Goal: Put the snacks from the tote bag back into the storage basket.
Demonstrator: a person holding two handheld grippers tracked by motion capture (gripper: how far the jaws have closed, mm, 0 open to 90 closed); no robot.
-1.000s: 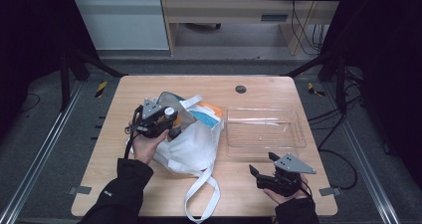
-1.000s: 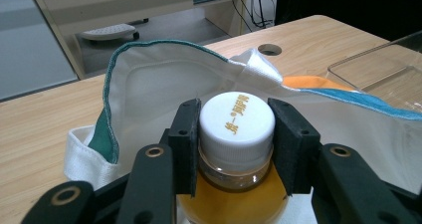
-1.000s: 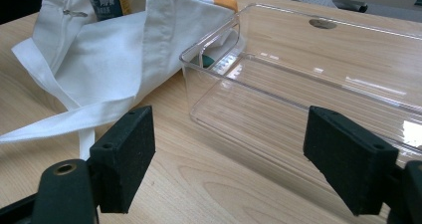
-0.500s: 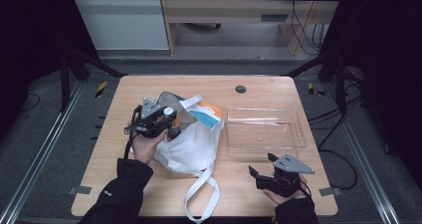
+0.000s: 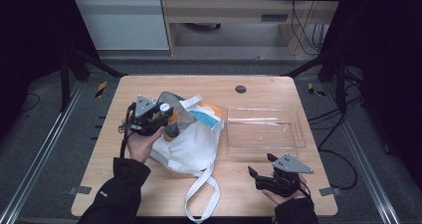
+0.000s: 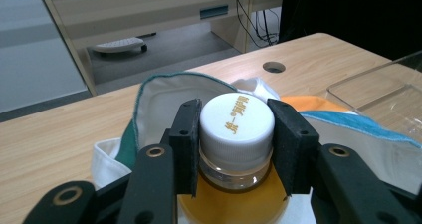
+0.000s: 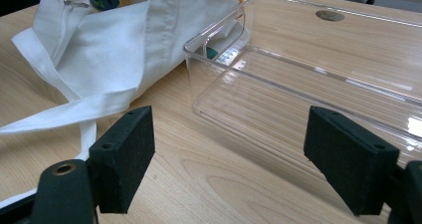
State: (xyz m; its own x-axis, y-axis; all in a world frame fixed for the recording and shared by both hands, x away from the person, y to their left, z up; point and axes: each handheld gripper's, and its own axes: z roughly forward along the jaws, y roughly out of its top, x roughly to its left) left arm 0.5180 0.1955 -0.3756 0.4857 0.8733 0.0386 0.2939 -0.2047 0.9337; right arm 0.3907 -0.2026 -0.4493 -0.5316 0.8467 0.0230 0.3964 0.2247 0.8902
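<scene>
Bottle (image 6: 237,134) is gripped at its cap by the left tool (image 6: 237,144), seemingly just above the bag (image 5: 191,142); clear tray (image 5: 263,129) beside the bag waits empty; right tool (image 7: 229,159) gapes idle.

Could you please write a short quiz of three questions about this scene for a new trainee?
1. What does the left gripper hold?
2. True or false: the clear tray has a bottle lying in it.
3. The right gripper is: A) shut on the white bag B) open above the table C) shut on the tray.

Key:
1. A bottle with a white cap and orange-yellow contents, clamped at the cap, at the bag's mouth.
2. False; the tray looks empty.
3. B.
</scene>
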